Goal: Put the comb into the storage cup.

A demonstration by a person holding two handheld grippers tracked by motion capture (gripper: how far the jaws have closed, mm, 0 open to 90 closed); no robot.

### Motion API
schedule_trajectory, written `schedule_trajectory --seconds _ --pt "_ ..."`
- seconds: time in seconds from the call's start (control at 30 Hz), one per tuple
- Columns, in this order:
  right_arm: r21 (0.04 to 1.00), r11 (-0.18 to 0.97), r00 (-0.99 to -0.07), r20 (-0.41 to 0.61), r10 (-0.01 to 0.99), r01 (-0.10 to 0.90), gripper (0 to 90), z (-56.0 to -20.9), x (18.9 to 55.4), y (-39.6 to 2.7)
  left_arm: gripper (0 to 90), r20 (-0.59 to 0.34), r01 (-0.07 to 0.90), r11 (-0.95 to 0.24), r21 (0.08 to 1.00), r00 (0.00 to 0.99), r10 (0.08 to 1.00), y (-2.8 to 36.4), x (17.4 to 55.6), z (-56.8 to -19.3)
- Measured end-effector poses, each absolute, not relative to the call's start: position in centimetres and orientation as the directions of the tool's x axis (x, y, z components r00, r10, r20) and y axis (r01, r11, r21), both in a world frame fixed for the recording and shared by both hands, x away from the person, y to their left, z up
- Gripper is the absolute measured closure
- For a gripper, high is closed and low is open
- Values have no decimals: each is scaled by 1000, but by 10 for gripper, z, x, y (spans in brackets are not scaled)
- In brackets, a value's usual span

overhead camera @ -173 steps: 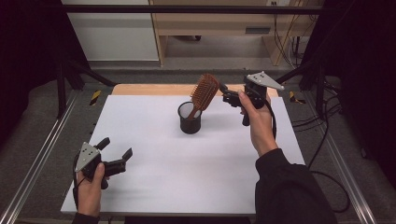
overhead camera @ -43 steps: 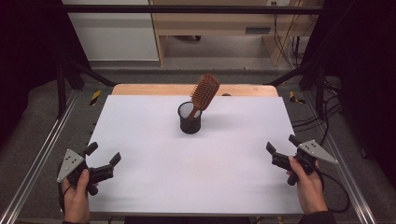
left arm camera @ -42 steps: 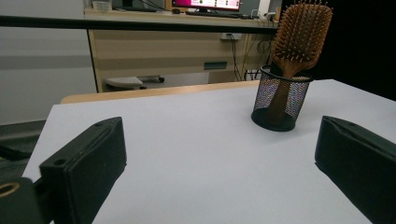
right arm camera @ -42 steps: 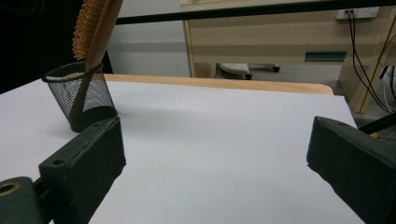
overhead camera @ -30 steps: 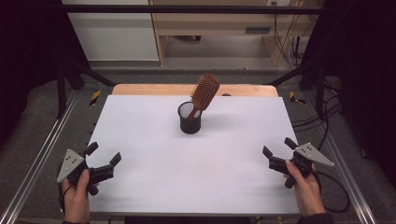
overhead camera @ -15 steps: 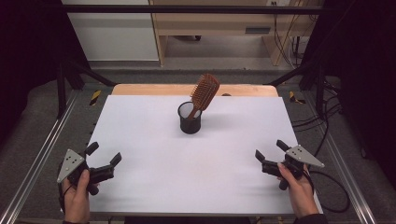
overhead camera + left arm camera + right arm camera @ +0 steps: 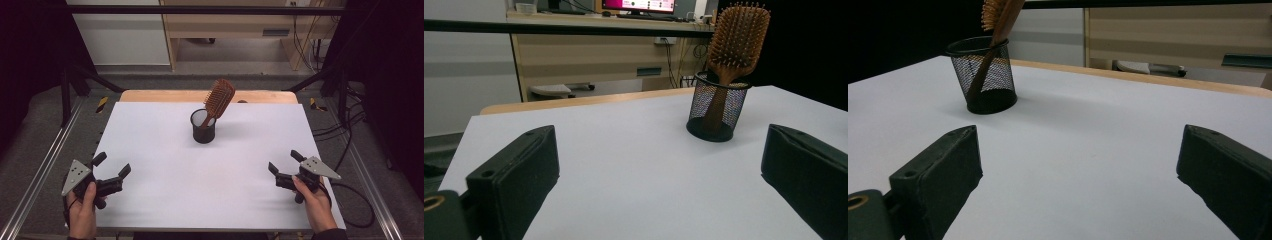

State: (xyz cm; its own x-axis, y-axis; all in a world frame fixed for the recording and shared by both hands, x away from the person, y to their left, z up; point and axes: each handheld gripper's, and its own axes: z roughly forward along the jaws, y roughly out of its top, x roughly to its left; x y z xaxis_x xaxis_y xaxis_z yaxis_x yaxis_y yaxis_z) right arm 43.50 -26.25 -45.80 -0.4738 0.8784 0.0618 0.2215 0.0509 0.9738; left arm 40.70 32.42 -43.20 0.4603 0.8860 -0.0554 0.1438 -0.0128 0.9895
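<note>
Hairbrush (image 7: 218, 99) stood handle-down in the black mesh cup (image 7: 203, 127), and its wooden head leaned over the rim toward the right. The cup sat near the far middle of the white worktop (image 7: 165, 190), with bare white space all around it.

The left gripper (image 7: 111, 171) rested low at the near left corner, and its jaws were spread wide with nothing between them. The right gripper (image 7: 284, 166) rested at the near right side, also spread wide and holding nothing. Both were well apart from the cup. From the left gripper view the brush (image 7: 735, 42) looked tall above the cup (image 7: 716, 108), so the cup looked a bit top-heavy. From the right gripper view the handle (image 7: 993, 42) slanted across the inside of the mesh.

The job looked finished, and the step in hand seemed to be resting the hands away from the cup. To do that well, each hand should keep low and calm on its own side. No cable should swing toward the cup, because a small bump could tip it and spill the brush. The jaws were best left wide and pointed inward, ready for more work.
</note>
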Motion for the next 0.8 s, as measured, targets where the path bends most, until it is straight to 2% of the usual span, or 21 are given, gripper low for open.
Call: schedule_trajectory --seconds 0.53,0.8 --pt "981 64 -487 35 872 185 41 -460 439 -251 23 -41 127 -20 992 459 887 323 408 -431" --pt "985 69 -519 24 854 160 42 -463 440 -240 23 -60 99 16 995 456 888 323 411 -430"
